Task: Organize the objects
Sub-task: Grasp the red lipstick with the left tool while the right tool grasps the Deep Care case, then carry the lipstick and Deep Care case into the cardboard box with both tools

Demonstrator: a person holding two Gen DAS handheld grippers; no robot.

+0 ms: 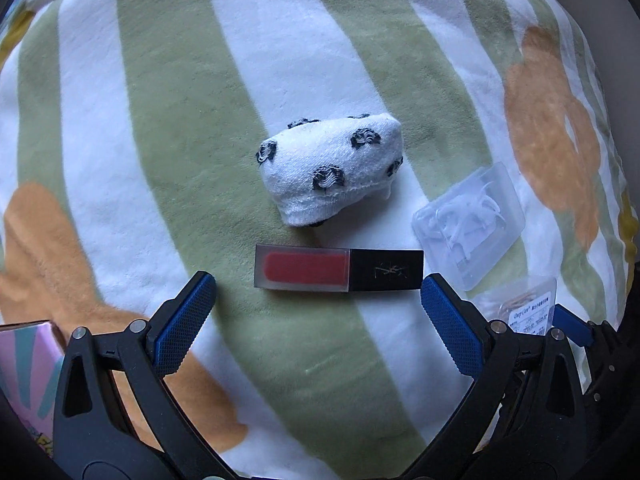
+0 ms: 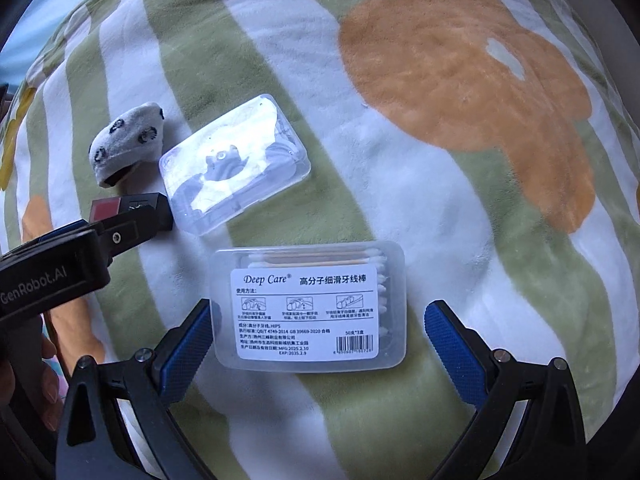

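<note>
A red lipstick with a black cap (image 1: 339, 270) lies crosswise just ahead of my open left gripper (image 1: 318, 294), between its fingertips. A rolled white sock with black spots (image 1: 330, 168) lies beyond it. A clear floss-pick box (image 1: 470, 224) lies to the right. My right gripper (image 2: 320, 326) is open around a clear labelled "Deep Care" box (image 2: 308, 308), its fingers beside the box's two ends. The other clear box (image 2: 234, 168), the sock (image 2: 126, 138) and the lipstick (image 2: 120, 208) lie to its far left, the lipstick partly hidden by the left gripper.
Everything lies on a soft blanket (image 1: 168, 120) with green and white stripes and orange flowers. A pink patterned box corner (image 1: 28, 364) shows at the lower left. The labelled box's corner (image 1: 524, 308) shows by the right gripper's finger.
</note>
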